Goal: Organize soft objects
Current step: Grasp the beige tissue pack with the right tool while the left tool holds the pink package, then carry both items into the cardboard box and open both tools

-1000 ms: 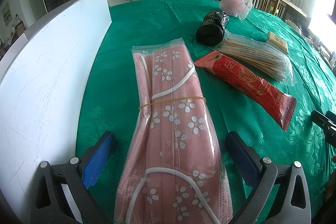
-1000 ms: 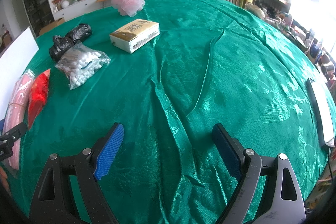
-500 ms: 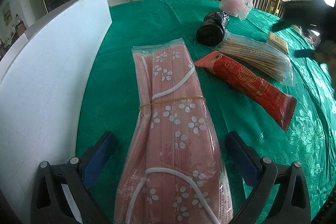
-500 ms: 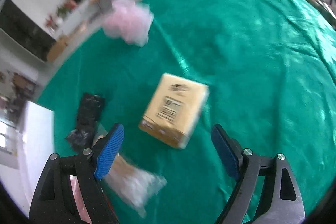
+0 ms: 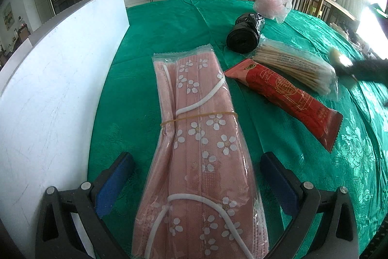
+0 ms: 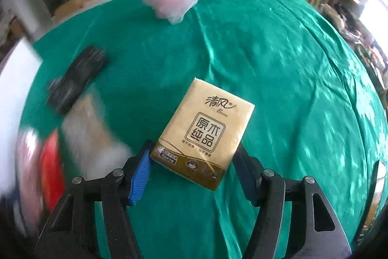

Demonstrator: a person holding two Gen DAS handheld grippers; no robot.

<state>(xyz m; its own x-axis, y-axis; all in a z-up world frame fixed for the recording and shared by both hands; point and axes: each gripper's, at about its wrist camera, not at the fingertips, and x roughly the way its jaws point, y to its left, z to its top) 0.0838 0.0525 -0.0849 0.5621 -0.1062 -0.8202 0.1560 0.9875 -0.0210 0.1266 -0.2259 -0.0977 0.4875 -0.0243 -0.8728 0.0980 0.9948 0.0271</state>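
A gold tissue pack (image 6: 208,128) sits with its near end between the fingers of my right gripper (image 6: 191,149). The jaws are closing and both pads touch the pack's sides. The pack looks sharp while the table behind it is blurred. A pink flowered face-mask pack (image 5: 201,137) with a rubber band lies on the green cloth. Its near part lies between the fingers of my open left gripper (image 5: 196,176), whose pads stand clear of it. The right gripper (image 5: 363,69) shows as a dark blur at the right edge of the left wrist view.
A white board (image 5: 55,79) stands along the left. A red packet (image 5: 286,94), a bag of cotton swabs (image 5: 295,67), a black bag roll (image 5: 245,33) and a pink mesh puff (image 5: 271,4) lie on the green tablecloth (image 5: 169,23). The cloth on the right (image 6: 303,89) is wrinkled.
My right gripper swung left and forward over the tissue pack, tilted down, and its jaws narrowed onto the pack. The left gripper and the mask pack have not moved.
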